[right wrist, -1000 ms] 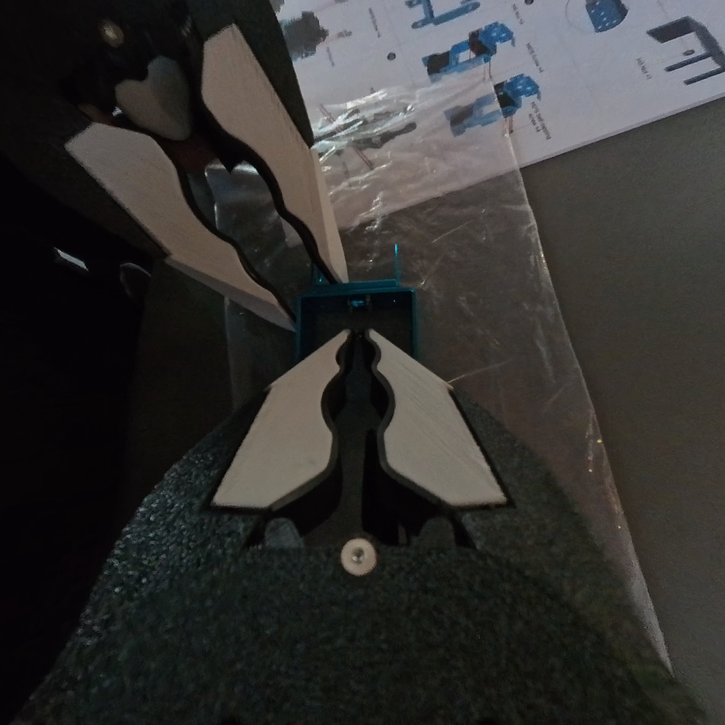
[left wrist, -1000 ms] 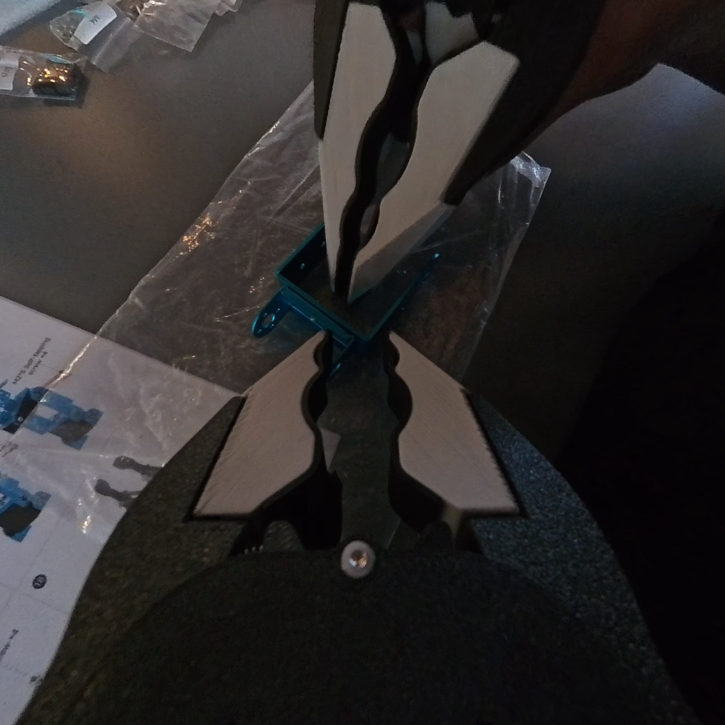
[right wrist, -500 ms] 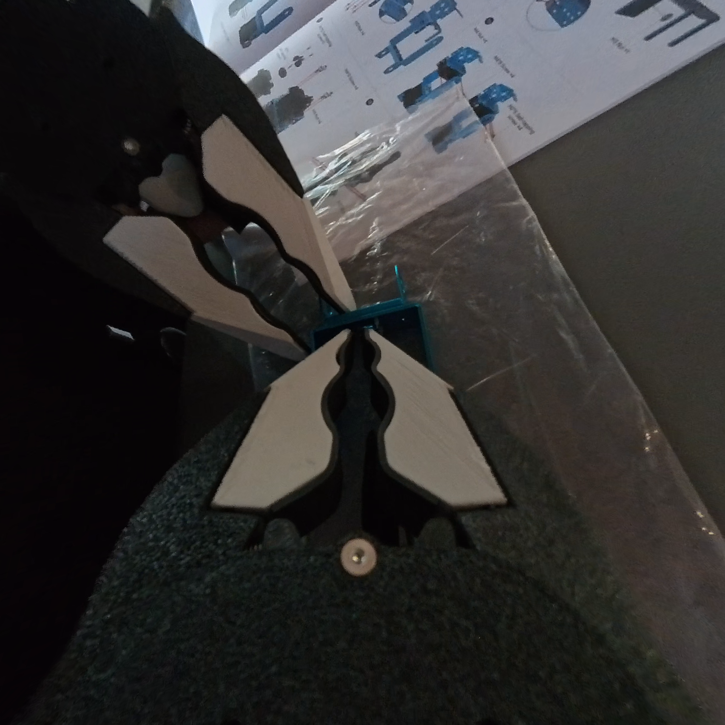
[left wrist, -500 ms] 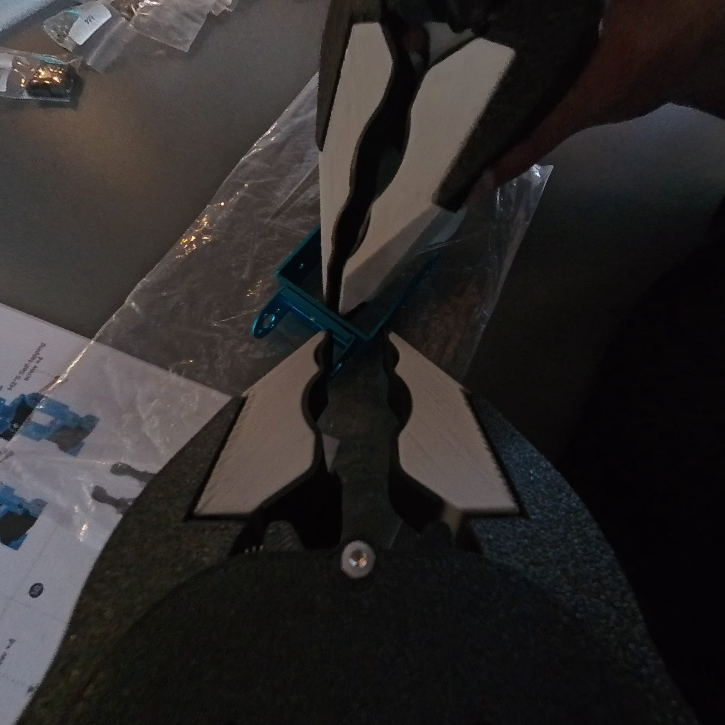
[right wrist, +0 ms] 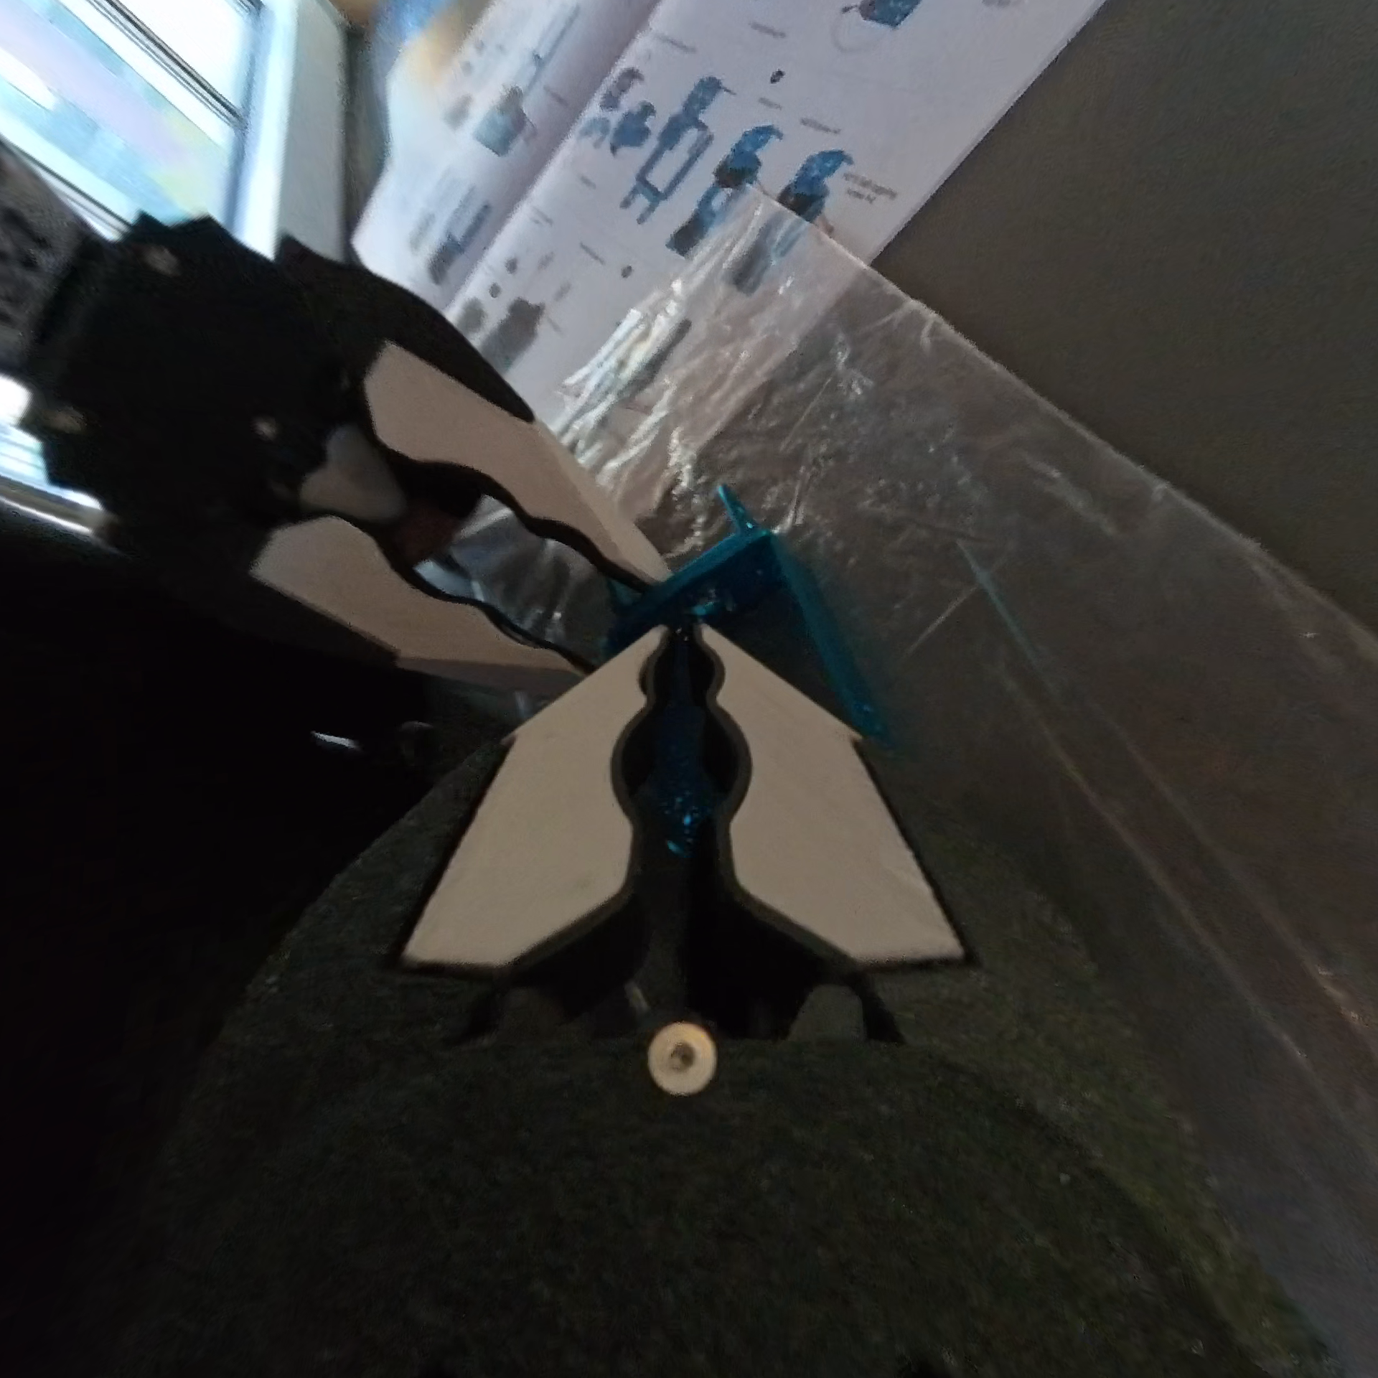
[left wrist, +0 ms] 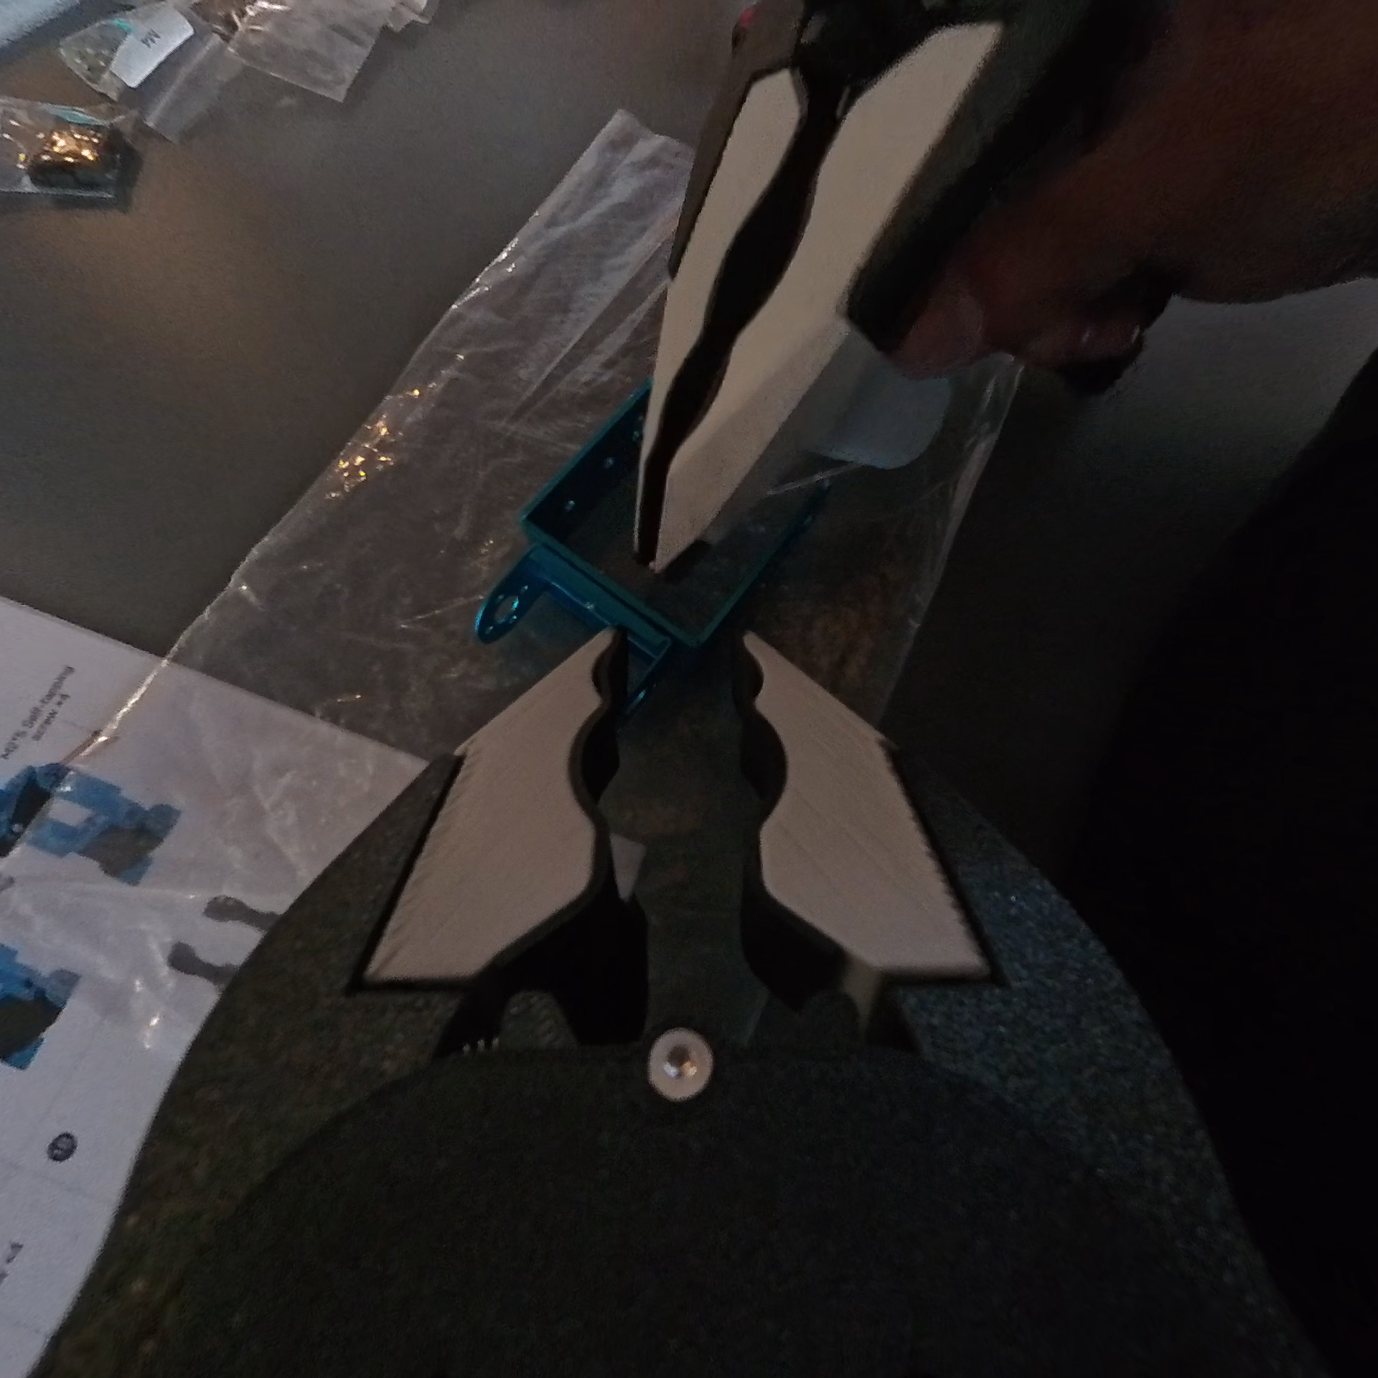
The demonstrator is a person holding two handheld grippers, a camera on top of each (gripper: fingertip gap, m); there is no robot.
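Dark tabletop (left wrist: 224, 313) — clear plastic bag (left wrist: 417, 477)

Beside the blue bracket (right wrist: 753, 589), the instruction sheet (right wrist: 671, 119) is smeared, perhaps by motion, and the right gripper (left wrist: 647, 561) hides the bracket's far wall.

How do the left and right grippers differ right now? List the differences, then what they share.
Jaws: the left gripper is open, with a clear gap between its tips; the right gripper is shut on a wall of the blue bracket.
Pose: the left gripper lies low over the clear plastic bag; the right gripper points steeply down into the bracket.
Shared: white fingers with wavy black edges, tips at the bracket.
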